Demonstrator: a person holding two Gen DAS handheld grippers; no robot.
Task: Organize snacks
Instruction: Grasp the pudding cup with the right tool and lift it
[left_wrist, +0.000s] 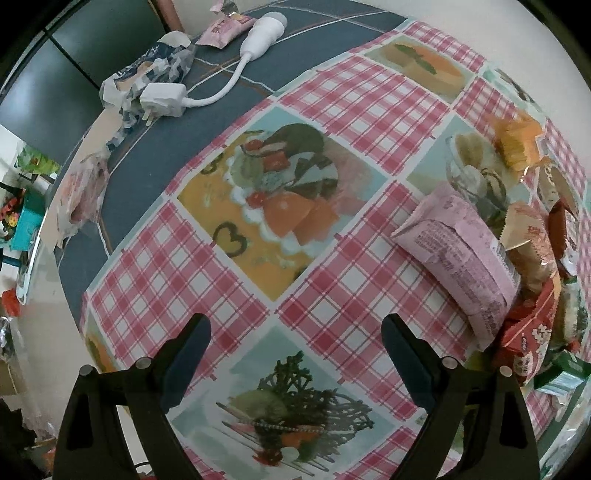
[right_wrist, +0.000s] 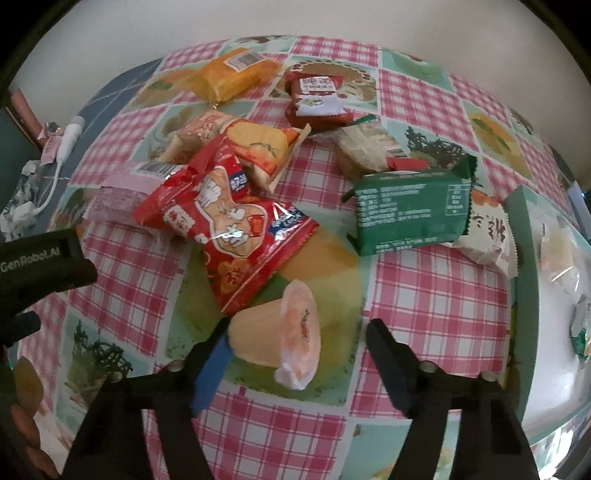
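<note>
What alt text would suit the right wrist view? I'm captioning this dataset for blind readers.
The right tool hangs open around an orange jelly cup lying on its side on a checked tablecloth. Behind it lies a scatter of snack packets, among them a red bag and a green packet. A tray with a few snacks sits at right.

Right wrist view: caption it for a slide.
Open right gripper straddles orange jelly cup lying beside red snack bag.

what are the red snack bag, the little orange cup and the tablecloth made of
Red snack bag: thin glossy plastic film, judging by its crinkles and bright glints.
Orange cup: probably translucent plastic with a peel-off film lid; the lid's edge looks wrinkled.
Tablecloth: likely printed vinyl or oilcloth, smooth with a faint sheen; uncertain.
</note>
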